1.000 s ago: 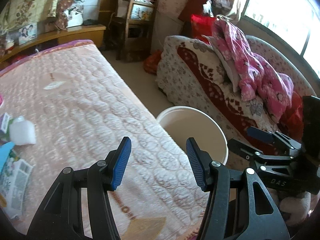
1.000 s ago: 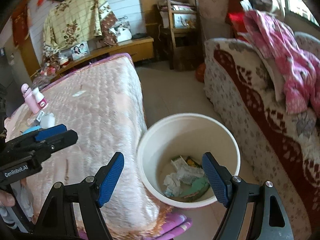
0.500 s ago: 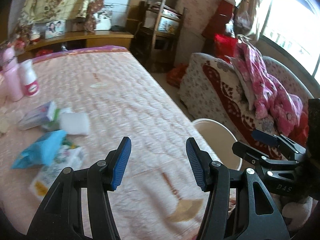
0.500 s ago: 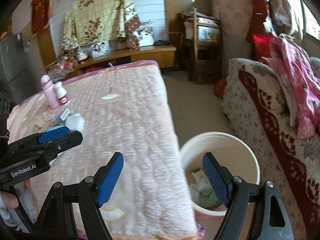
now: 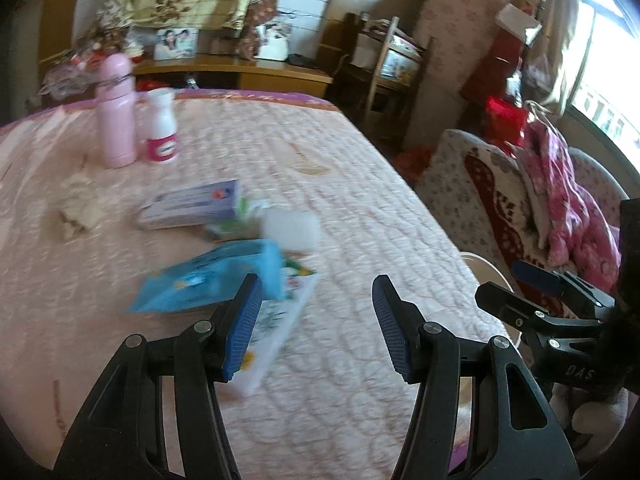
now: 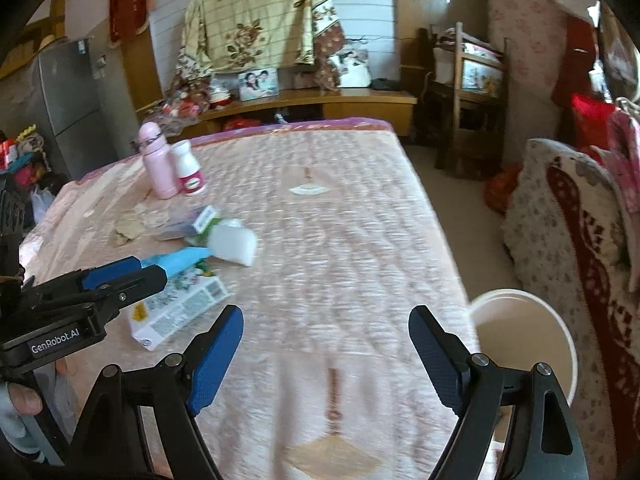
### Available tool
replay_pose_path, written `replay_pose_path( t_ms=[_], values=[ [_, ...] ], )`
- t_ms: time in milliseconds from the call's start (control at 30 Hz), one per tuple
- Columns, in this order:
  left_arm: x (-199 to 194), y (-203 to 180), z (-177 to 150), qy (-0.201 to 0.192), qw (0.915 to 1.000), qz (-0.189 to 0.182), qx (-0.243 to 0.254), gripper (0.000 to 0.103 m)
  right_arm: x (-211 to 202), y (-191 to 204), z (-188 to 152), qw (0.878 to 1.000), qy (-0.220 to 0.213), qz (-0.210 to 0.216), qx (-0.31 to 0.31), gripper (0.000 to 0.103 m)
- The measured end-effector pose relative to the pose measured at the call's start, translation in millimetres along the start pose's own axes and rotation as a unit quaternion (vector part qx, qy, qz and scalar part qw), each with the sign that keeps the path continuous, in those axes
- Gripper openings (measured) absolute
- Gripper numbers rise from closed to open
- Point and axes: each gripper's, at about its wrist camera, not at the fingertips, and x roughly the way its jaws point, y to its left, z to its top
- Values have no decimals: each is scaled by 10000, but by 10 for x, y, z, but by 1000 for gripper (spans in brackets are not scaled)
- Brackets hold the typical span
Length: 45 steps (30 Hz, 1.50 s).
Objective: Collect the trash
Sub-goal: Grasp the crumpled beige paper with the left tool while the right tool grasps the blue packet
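Two hand-held grippers hang over a bed [image 6: 340,240] covered with a pink quilted spread. The left hand-held gripper [image 5: 316,320] has its blue pads partly apart with nothing between them. The right hand-held gripper [image 6: 324,356] stands wider, its jaws opening, and only bare quilt shows in the gap.

On the spread lies a loose heap of trash, just ahead and to the left of the left gripper. I count one blue plastic pouch [image 5: 212,280], crumpled and glossy, its long axis running across the bed from lower left to upper right. Under it lies one flat white carton [image 6: 180,308] with printed panels, its long axis angled toward the near left corner of the bed. Beyond these sits one white foam-like block [image 5: 292,228], one long pale blue box [image 5: 192,206] lying flat and crosswise, and one beige crumpled wad [image 5: 76,212] off to the left. Motion blur hides the print on them.

Further back two bottles stand upright, touching: one pink bottle [image 5: 116,112] and one shorter white bottle [image 5: 162,128] with a pink label.

One white bucket [image 6: 524,336] stands on the floor at the bed's right edge, between the bed and a patterned sofa [image 6: 580,232].
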Motion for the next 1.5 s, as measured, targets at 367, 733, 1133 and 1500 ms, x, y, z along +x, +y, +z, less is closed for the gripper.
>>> replay_pose_path(
  t_ms=[367,733,1133,1500],
  values=[
    [-143,1014,83,53,9970,350,-688,66,364,519,50,9977,313,555,-231,83],
    [-39,1839,320,-68,9919,931,-857,66,775,876,190,9879,659,1308,-509,83],
    [525,2318,687,142,9880,1230,-919,67,1228,1135,405,9819,910,1549,-607,84],
    [764,2394,654,356,9877,1252,-861,27,1651,1325,422,9708,1341,1784,-878,73]
  ],
)
